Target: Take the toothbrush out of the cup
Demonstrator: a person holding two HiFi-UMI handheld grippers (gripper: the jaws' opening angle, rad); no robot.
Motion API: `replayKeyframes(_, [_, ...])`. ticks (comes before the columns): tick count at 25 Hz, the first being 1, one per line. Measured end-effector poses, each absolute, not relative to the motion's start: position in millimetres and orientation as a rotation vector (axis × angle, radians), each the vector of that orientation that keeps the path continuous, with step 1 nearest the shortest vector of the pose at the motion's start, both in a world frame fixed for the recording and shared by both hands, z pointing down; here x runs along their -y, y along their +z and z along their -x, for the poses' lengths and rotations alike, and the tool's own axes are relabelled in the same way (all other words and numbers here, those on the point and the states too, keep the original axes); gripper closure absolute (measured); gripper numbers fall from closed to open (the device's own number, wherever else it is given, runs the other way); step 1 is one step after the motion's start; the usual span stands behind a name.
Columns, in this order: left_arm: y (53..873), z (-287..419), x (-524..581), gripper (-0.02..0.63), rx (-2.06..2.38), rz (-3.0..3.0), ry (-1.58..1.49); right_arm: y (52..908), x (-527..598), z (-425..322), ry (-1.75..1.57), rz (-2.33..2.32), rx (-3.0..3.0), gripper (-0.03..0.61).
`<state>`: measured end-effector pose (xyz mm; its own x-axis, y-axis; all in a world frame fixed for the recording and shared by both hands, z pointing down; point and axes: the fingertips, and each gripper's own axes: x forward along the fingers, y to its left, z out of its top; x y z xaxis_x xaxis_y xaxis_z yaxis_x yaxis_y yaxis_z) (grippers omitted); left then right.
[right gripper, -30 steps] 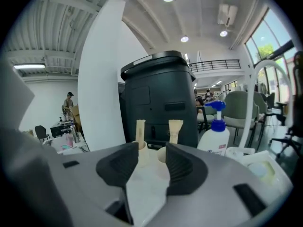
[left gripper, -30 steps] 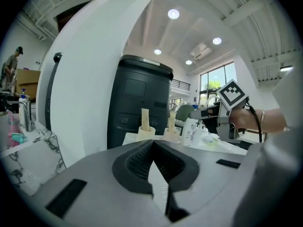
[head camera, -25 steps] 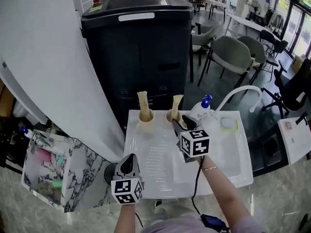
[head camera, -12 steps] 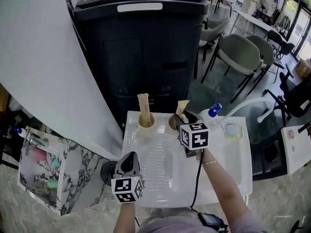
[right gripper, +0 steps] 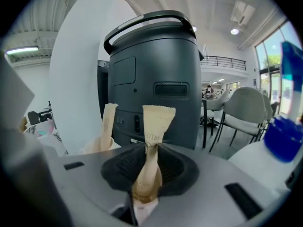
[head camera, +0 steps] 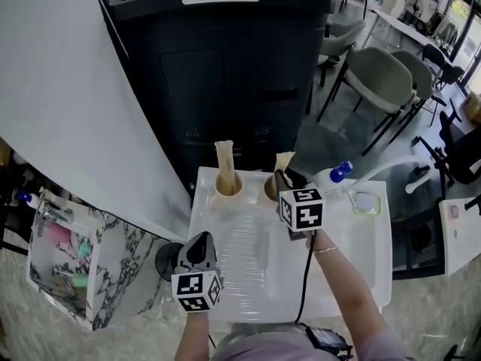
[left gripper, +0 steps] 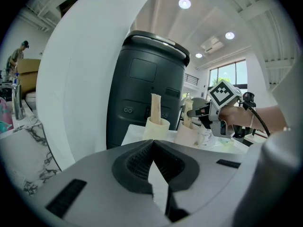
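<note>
Right gripper view: the right hand-held gripper (right gripper: pixel 150 148), jaws just closing, pinches the paper-wrapped toothbrush (right gripper: pixel 157 122) standing in its cup (head camera: pixel 268 192) on the table (head camera: pixel 240 269); left hand-held gripper (left gripper: pixel 152 144) pressed together, empty

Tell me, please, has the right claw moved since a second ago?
Yes: the right claw has advanced to the right cup, and its jaws have just been closing on the wrapped toothbrush.

Paper-wrapped toothbrush (head camera: pixel 285 161), upright in right-hand beige cup (head camera: pixel 268 190)
</note>
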<state>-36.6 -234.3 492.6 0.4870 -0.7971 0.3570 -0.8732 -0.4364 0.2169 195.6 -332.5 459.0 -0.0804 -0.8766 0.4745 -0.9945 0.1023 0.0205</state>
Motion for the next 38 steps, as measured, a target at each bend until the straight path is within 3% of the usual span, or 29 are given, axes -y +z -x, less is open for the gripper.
replayKeyframes(11, [485.8,37.6,232.5,0.613,1.413,-2.372,0.274,431.0,326.6,-196.5,0.310,-1.893,2.053,0.534])
replayKeyframes(24, [464.4,46.4,207.8,0.612,1.458,-2.406,0.230,314.6,276.5,-174.3,0.078,-2.052,2.288,0.537])
replayKeyframes(38, [443.7,91.7,149.3,0.613,1.570,-2.403,0.202,314.4,176.5,-104.7,0.295,-1.916,2.513,0.540])
